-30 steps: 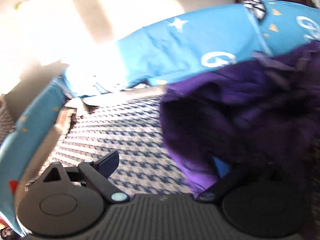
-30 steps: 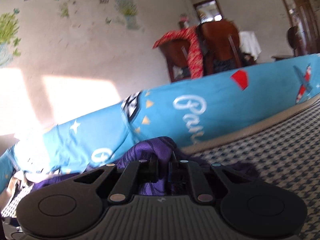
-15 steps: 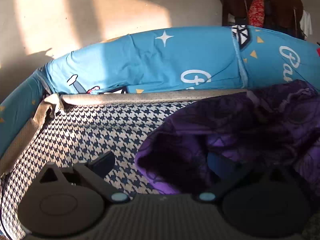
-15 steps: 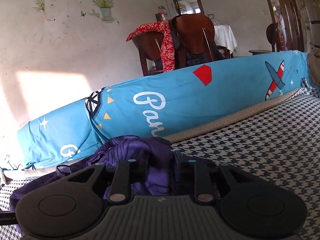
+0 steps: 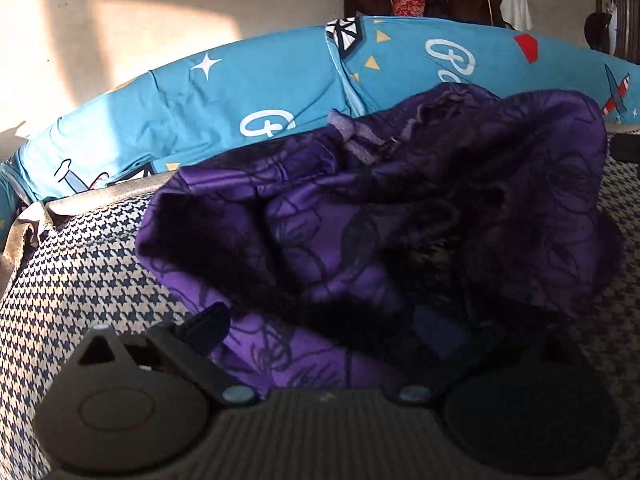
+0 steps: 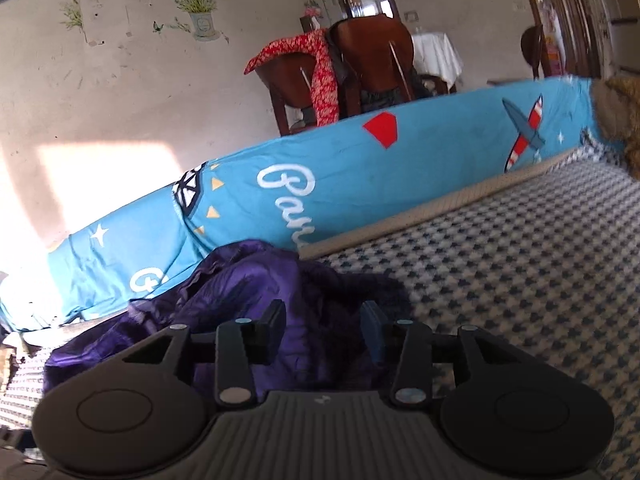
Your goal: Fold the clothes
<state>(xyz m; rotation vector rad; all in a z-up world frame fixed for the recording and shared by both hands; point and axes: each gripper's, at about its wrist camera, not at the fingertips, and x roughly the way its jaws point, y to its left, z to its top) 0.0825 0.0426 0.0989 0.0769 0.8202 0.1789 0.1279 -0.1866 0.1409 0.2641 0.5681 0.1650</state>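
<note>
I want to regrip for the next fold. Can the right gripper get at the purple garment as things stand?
Probably yes. The right gripper is open, and the purple garment lies bunched between and just beyond its fingers on the houndstooth cover. Nothing lies between.

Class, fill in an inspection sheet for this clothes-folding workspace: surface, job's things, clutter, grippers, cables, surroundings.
Surface: houndstooth-patterned cover, edged by a blue printed bolster.
Job's things: one purple garment, crumpled in a heap, not folded.
Clutter: a tan furry object at the far right edge; cannot tell what.
Grippers: left gripper jaws wide open, garment lying between them; right gripper jaws open around a fold of it.
Cables: nothing seen.
Surroundings: wooden chair draped with red cloth, wall with flower stickers, sunlight patches.
</note>
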